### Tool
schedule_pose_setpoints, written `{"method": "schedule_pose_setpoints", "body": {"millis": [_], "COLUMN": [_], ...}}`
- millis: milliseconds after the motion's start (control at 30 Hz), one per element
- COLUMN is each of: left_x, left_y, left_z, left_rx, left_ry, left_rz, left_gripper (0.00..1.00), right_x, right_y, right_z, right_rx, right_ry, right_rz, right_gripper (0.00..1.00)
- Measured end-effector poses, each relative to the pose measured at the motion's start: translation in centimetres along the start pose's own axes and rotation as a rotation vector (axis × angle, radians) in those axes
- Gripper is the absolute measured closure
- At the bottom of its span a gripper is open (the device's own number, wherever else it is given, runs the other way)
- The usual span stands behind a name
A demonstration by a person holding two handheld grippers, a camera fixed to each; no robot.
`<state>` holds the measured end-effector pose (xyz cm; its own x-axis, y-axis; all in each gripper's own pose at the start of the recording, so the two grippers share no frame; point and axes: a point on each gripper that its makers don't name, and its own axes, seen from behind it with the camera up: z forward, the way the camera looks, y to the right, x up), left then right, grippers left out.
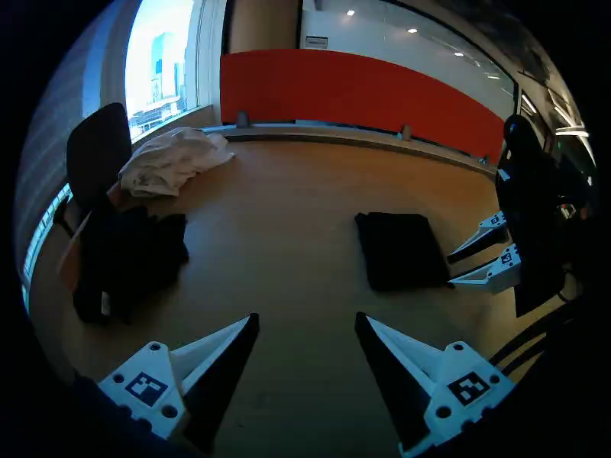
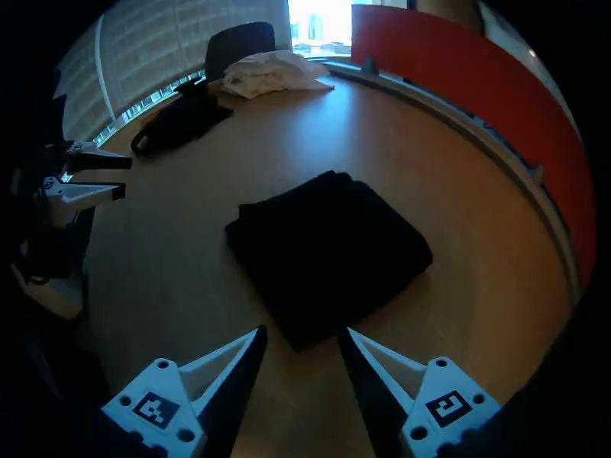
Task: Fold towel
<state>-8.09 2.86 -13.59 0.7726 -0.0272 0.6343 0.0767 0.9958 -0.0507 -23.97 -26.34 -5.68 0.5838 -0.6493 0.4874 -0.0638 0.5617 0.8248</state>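
With both the left gripper (image 1: 305, 320) and right gripper (image 2: 302, 336) spread and empty, the black towel (image 2: 328, 248) lies folded on the table (image 2: 481, 252) at the right one's twelve o'clock, where pinching one layer could drag it undone.

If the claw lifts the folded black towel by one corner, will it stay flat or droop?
Probably it droops and unfolds: the folded black cloth towel lies in soft, rounded layers. Pushed, it may slide on the smooth wooden table.
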Motion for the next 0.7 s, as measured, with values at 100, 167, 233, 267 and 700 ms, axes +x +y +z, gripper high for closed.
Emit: {"method": "schedule_pose_setpoints", "body": {"millis": [100, 167, 233, 267, 700], "left_x": [-0.1, -0.1, -0.1, -0.1, -0.2], "left_y": [0.0, 0.1, 0.1, 0.2, 0.3], "left_z": [0.0, 0.0, 0.0, 0.0, 0.1], "left_rx": [-0.001, -0.001, -0.002, -0.003, -0.004], "left_ry": [-0.001, -0.003, -0.003, -0.002, -0.004], "left_rz": [0.000, -0.001, -0.001, -0.002, -0.003], "left_gripper": [0.07, 0.07, 0.07, 0.07, 0.07], "right_x": [-0.4, -0.7, -1.0, -1.1, -1.5], "right_y": [0.0, 0.0, -0.1, -0.1, 0.1], "right_z": [0.1, 0.2, 0.3, 0.4, 0.8], "right_rx": [-0.005, -0.007, -0.007, -0.007, -0.024], "right_ry": [-0.006, -0.014, -0.018, -0.020, -0.017], "right_rz": [0.007, 0.011, 0.015, 0.017, 0.057], "right_gripper": [0.30, 0.30, 0.30, 0.30, 0.62]}}
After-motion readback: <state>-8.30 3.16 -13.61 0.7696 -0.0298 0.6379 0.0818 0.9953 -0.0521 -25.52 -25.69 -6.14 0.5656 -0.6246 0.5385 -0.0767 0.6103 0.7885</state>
